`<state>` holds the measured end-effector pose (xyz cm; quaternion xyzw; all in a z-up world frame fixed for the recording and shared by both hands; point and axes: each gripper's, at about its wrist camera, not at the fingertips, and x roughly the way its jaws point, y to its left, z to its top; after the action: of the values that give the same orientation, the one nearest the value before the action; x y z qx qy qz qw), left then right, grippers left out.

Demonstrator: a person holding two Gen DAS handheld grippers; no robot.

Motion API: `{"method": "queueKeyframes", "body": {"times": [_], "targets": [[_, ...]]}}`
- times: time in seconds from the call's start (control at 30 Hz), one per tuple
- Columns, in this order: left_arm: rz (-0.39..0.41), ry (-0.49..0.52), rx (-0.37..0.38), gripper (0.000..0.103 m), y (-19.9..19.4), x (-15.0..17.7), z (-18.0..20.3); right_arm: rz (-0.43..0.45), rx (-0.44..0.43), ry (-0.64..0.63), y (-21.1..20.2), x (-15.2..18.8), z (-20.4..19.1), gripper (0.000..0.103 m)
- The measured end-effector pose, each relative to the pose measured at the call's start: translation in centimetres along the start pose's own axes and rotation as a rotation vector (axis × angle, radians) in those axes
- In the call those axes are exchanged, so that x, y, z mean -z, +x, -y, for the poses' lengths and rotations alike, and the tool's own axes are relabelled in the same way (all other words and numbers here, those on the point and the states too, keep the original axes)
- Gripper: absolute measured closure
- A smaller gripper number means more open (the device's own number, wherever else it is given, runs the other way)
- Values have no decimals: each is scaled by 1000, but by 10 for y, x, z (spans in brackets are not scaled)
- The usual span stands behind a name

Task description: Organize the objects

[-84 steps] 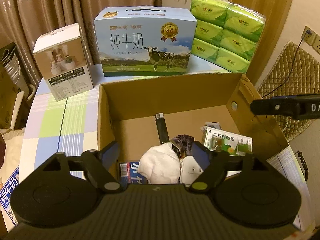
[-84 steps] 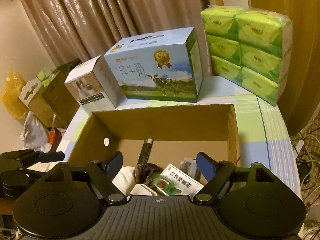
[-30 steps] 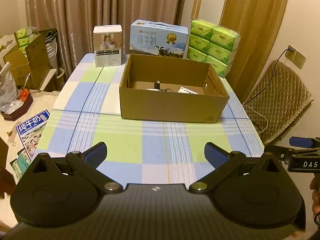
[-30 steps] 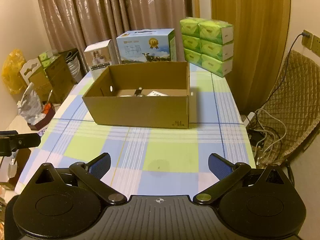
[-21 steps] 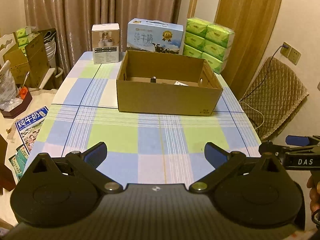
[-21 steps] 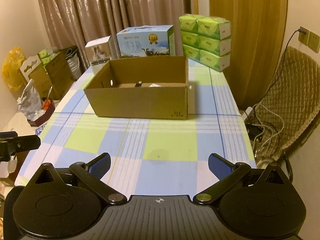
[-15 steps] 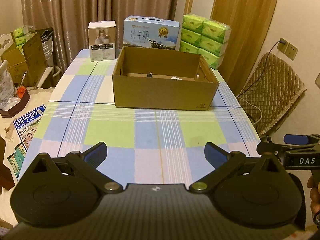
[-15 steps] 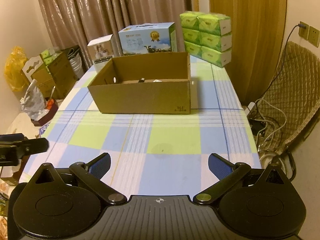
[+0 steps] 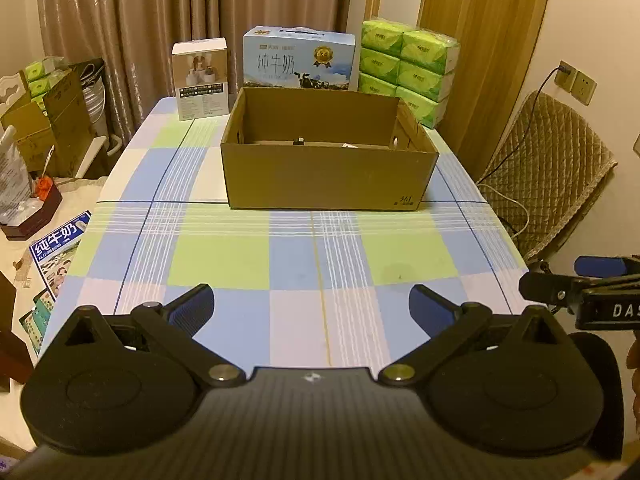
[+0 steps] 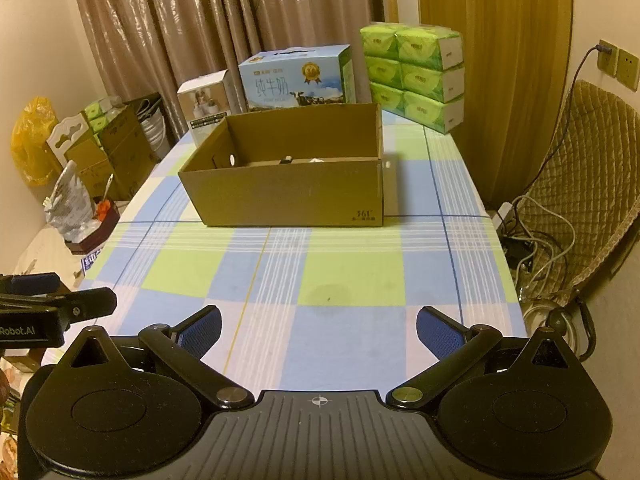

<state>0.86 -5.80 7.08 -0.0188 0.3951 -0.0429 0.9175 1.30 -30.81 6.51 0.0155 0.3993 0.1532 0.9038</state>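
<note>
- Your left gripper (image 9: 311,308) has its jaws spread wide and holds nothing; the blue pads (image 9: 191,307) hang over the near edge of the table (image 9: 224,256), above the checked cloth.
- Your right gripper (image 10: 319,330) is likewise wide apart and empty; its blue pads (image 10: 437,334) sit over the same near edge, a little further right along the table.
- Each gripper shows in the other's view: the right one's tip at the right edge of the left view, the left one's tip at the left edge of the right view; both are beside each other and apart.
- The cardboard box (image 9: 326,178) stands straight ahead of both sets of jaws, well apart from them, past the bare middle of the cloth; its top is open and its long front wall faces you.
- Inside the box only small bits peek over the front wall: a dark tip (image 9: 298,142) and something white (image 10: 316,160) beside it; you cannot tell what they are from here.
- Behind the box, at the far end of the table, stand a small white carton (image 9: 201,78), a blue milk case (image 9: 299,60) and a stack of green tissue packs (image 9: 408,68).
- A quilted chair (image 10: 588,184) sits off the right side of the table; curtains (image 9: 160,20) hang behind it all.
</note>
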Motion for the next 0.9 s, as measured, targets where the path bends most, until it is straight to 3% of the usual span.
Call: {"method": "queueKeyframes", "body": {"times": [0.9], "targets": [[-4,0,10,1,3,3,1,4,3,4,1,0,-1,2]]}}
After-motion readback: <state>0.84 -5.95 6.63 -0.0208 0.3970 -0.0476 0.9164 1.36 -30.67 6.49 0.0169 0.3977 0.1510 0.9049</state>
